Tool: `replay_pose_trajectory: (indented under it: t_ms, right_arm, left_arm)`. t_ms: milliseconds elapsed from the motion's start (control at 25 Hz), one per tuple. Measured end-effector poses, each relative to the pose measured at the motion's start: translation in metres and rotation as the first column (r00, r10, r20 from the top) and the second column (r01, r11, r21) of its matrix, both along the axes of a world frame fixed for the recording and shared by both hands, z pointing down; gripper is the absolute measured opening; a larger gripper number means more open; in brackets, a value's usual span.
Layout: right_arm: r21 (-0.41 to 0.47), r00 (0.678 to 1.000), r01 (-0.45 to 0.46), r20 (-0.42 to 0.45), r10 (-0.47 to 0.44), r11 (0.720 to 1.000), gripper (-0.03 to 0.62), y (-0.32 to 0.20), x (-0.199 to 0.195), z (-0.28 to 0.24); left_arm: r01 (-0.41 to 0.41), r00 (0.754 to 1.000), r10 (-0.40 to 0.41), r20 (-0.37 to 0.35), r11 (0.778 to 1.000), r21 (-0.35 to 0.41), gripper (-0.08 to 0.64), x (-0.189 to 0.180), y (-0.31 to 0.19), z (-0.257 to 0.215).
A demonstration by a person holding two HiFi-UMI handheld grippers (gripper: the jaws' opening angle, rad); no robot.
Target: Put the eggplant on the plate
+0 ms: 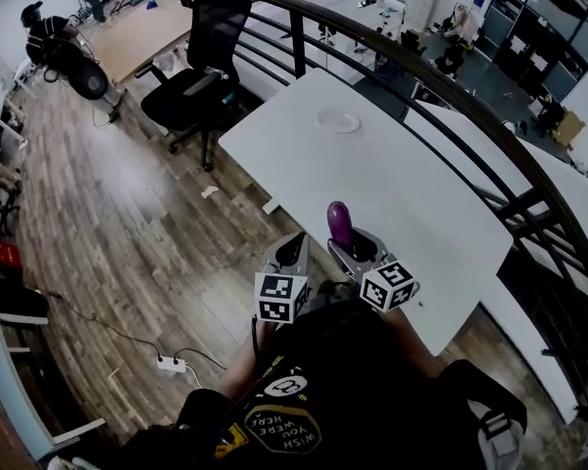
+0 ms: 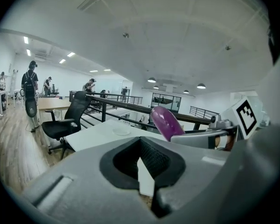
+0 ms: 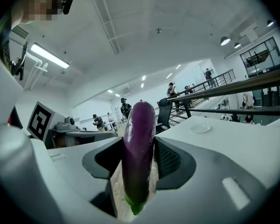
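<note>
A purple eggplant (image 1: 339, 223) stands upright, green stem end down, between the pads of my right gripper (image 1: 347, 248), which is shut on it over the near end of the white table (image 1: 421, 213). In the right gripper view the eggplant (image 3: 139, 148) fills the gap between the jaws. A small pale plate (image 1: 339, 120) lies far off on the table, also seen as the plate (image 3: 200, 128) ahead and right. My left gripper (image 1: 293, 246) hovers beside the right one, off the table's left edge, shut and holding nothing. The left gripper view shows the eggplant (image 2: 164, 122) to its right.
A black office chair (image 1: 201, 67) stands at the table's far left corner. A dark metal railing (image 1: 451, 96) runs along the table's right side. A power strip (image 1: 171, 365) and cable lie on the wooden floor. People sit at a far desk (image 1: 142, 27).
</note>
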State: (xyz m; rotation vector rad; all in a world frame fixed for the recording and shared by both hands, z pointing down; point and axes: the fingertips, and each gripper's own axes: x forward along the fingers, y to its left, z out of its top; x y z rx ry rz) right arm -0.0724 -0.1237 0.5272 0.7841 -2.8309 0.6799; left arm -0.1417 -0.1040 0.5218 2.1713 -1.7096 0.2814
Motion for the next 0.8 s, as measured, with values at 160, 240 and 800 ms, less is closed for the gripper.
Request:
replay_pose_trajectory:
  t_ms: [160, 240, 800]
  right_arm:
    - [0.006, 0.999, -0.025, 0.025, 0.025, 1.0, 0.212, -0.041, 0.002, -0.005]
    - [-0.003, 0.999, -0.039, 0.034, 0.039, 0.999, 0.21, -0.054, 0.009, -0.003]
    - [-0.08, 0.987, -0.161, -0.024, 0.159, 0.984, 0.21, -0.127, 0.019, 0.021]
  left_arm:
    - [-0.006, 1.0, 0.006, -0.003, 1.0, 0.019, 0.005, 0.001, -0.047, -0.009]
    - [-0.016, 0.999, 0.018, -0.05, 0.999, 0.033, 0.005, 0.008, -0.064, -0.012]
    - [-0.151, 0.987, 0.144, -0.076, 0.984, -0.095, 0.005, 0.0, -0.143, 0.023]
